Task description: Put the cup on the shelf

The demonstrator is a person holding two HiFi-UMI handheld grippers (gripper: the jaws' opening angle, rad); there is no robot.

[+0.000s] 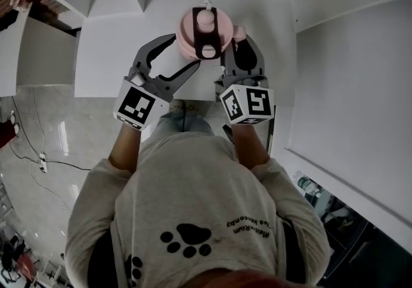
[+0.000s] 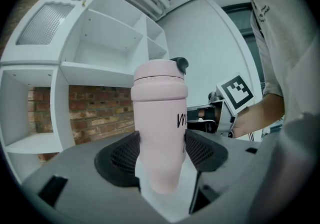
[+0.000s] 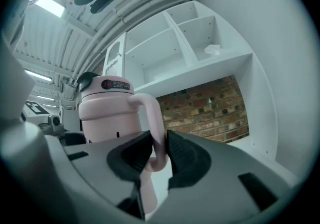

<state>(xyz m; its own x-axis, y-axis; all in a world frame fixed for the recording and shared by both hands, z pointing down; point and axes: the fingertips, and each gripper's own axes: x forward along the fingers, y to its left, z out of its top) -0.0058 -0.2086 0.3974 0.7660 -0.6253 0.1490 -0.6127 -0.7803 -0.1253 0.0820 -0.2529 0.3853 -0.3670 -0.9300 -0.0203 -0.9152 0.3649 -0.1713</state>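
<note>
A pale pink cup (image 1: 205,30) with a lid and a side handle is held between both grippers over a white surface (image 1: 116,42). My left gripper (image 1: 185,53) is shut on the cup's body (image 2: 159,118), its dark pads (image 2: 120,155) pressing on either side low down. My right gripper (image 1: 235,48) is shut on the cup's handle (image 3: 156,133), which runs down between the two pads (image 3: 186,158). The cup stands upright. Whether its base rests on the surface I cannot tell.
A white shelf unit (image 2: 100,42) with several open compartments stands beyond the cup, with a brick wall (image 3: 210,107) showing through its lower opening. White panels (image 1: 347,74) rise to the right. The person's body (image 1: 193,203) fills the lower head view.
</note>
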